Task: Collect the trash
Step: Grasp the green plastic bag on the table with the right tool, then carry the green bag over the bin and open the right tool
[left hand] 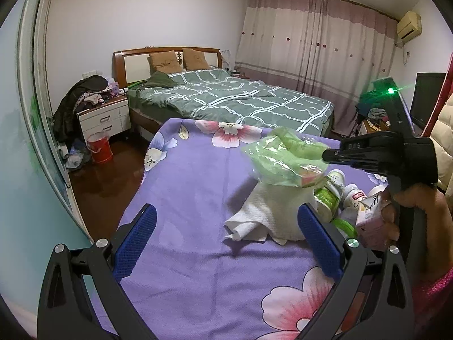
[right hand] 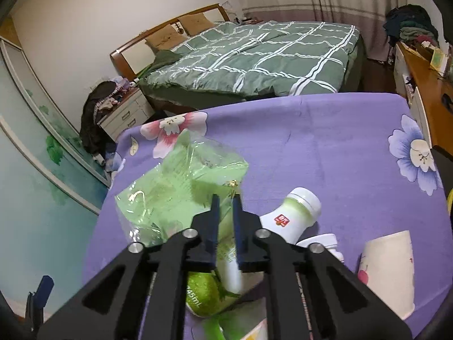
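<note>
Here, by parts:
Right gripper point(right hand: 225, 198): fingers nearly closed, pinching the green plastic bag point(right hand: 181, 187); the bag hangs lifted above the purple floral tablecloth point(right hand: 325, 147), over the right side of the tabletop.
Left gripper point(left hand: 226, 221): blue pads point(left hand: 136, 240) spread wide, holding nothing; low over the near edge of the tabletop.
White paper towel point(left hand: 263, 212): crumpled on the cloth, just beside the right pad of the left gripper; under the hanging bag.
Bottles: a green-labelled bottle point(left hand: 329, 195) and a white bottle point(right hand: 294, 215) lie near the right edge, close together; possibly touching, the fisheye blurs it.
Paper cup point(right hand: 388, 269): on its side toward the near right corner.
Pink carton point(left hand: 371, 221): by the bottles.
</note>
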### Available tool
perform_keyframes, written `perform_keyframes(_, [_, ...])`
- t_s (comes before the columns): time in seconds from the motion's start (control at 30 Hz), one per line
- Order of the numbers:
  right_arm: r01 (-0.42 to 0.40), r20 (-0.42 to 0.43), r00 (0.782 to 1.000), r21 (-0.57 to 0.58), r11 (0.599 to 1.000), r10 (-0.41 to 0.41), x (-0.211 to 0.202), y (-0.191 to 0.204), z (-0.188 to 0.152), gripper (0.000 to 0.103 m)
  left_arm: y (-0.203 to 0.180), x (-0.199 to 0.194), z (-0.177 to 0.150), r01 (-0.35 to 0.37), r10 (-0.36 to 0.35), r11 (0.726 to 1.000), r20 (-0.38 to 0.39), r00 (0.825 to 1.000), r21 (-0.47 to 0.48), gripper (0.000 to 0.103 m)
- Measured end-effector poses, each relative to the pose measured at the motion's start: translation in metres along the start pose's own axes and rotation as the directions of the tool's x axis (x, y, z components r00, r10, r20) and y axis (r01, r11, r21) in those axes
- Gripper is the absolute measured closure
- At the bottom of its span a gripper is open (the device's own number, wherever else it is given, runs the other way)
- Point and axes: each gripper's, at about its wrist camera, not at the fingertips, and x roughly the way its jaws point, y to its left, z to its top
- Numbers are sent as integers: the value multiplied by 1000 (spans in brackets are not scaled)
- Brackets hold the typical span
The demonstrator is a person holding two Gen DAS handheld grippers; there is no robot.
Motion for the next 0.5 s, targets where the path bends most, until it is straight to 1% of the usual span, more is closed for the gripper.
perform_keyframes(0.03, [-5,16,1000,-2,1000,5,-4,0,0,101,2,-1,0,-1,1,1000,0,1000,-2,5])
perform_keyframes(0.07, [-16,30,999,-2,1000,16,-9,0,1,101,3,-1,1,-1,1,1000,-1,1000,-4,5])
perform_keyframes(0.3, [-65,116,991,13,998,64,-48,-8,-1,102,-1,-7,2,9,-9,1000,6,1000,2,5])
perform_keyframes(0.5, [-93,211,974,44,995,82,-94,-30,-2,102,-16,-10,0,28,-28,999,7,1000,31,5])
